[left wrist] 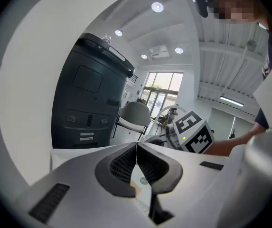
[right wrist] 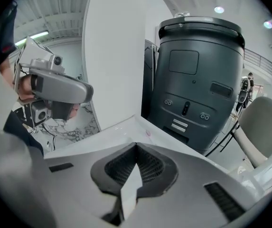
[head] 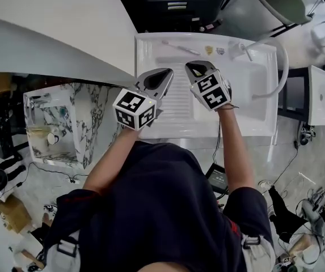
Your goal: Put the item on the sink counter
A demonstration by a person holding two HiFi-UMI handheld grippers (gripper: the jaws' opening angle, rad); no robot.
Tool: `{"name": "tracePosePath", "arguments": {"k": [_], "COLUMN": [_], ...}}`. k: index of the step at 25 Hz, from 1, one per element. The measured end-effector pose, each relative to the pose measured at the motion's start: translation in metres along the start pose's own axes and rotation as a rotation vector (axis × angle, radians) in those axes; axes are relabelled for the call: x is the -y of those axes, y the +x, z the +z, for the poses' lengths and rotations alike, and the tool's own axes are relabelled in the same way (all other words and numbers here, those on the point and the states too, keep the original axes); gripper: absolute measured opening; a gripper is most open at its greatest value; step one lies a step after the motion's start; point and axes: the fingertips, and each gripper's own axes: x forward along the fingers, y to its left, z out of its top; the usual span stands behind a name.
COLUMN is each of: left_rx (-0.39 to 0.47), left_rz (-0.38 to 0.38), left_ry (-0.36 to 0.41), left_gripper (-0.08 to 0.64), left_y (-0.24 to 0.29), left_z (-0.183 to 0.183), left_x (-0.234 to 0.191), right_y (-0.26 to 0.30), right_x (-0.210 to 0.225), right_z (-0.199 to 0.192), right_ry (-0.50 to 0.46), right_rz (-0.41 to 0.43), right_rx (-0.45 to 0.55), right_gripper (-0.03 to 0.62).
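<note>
I stand over a white sink unit (head: 151,50), with both grippers held above its ribbed drainboard. My left gripper (head: 167,72) is shut with nothing between its jaws; its tips meet (left wrist: 136,146). Beside it, my right gripper (head: 194,66) is also shut and empty (right wrist: 136,146). A thin long white item (head: 176,47) lies on the counter strip behind the basin, and two small items (head: 209,50) sit near the faucet (head: 240,49). Each gripper shows in the other's view: the right gripper's marker cube (left wrist: 192,132) and the left gripper's body (right wrist: 55,87).
A white hose (head: 282,67) arches over the basin's right side. Behind the sink stands a dark grey machine (right wrist: 197,80) with a grey-green chair (left wrist: 136,115) beside it. A white wall (head: 49,27) and a marble-patterned washstand (head: 66,123) are on the left.
</note>
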Motion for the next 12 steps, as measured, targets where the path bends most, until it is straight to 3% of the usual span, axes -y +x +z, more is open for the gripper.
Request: {"name": "tracePosePath", "arguments": {"k": [3,12], "left_rx": [0.012,0.047], "left_rz": [0.003,-0.024], "left_ry": [0.004,0.043], "left_gripper": [0.015,0.015], "left_y": [-0.002,-0.008], "left_z": [0.003,0.007], "left_x": [0.007,0.042], "right_y": [-0.015,-0.051], "right_x": [-0.004,-0.021], "right_z": [0.001,0.003], "right_ry": [0.047,0.052], "right_rz": [-0.010,-0.081], "right_rx": [0.040,0.130], "right_gripper": [0.034,0.034]}}
